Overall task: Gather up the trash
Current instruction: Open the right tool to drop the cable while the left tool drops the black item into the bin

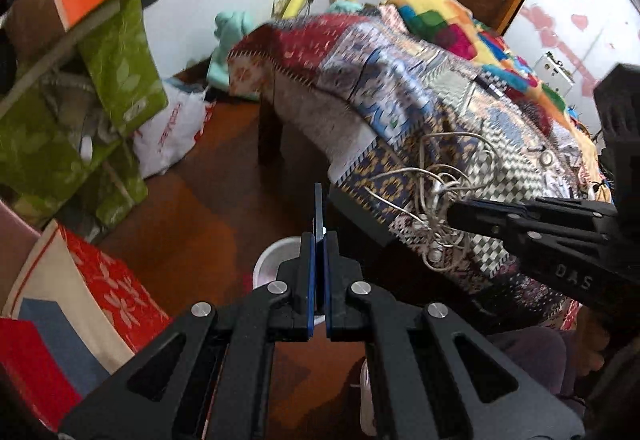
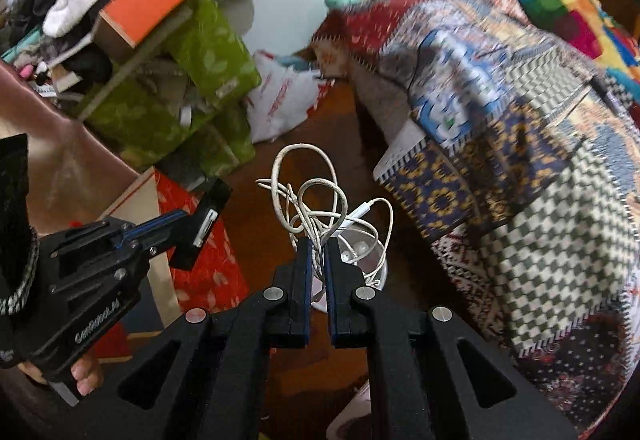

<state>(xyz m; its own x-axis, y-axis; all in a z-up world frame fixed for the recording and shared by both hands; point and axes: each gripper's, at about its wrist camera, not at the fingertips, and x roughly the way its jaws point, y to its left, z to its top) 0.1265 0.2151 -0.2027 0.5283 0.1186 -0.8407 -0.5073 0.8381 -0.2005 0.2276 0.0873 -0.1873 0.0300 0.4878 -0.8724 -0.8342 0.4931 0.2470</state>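
1. Now the right hand-held gripper (image 2: 317,244) pinches a tangled white cable (image 2: 320,195) above a white bin (image 2: 374,268).
2. Left hand-held gripper (image 1: 319,236) clamps a flat black item (image 2: 200,226), possibly packaging.

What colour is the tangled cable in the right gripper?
White tangled cable; clearest in right wrist view.

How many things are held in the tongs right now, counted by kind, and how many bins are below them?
White cable bundle, in the right tongs: 1
Flat black box, in the left tongs: 1
White bin, on the floor below: 1
Total: 3
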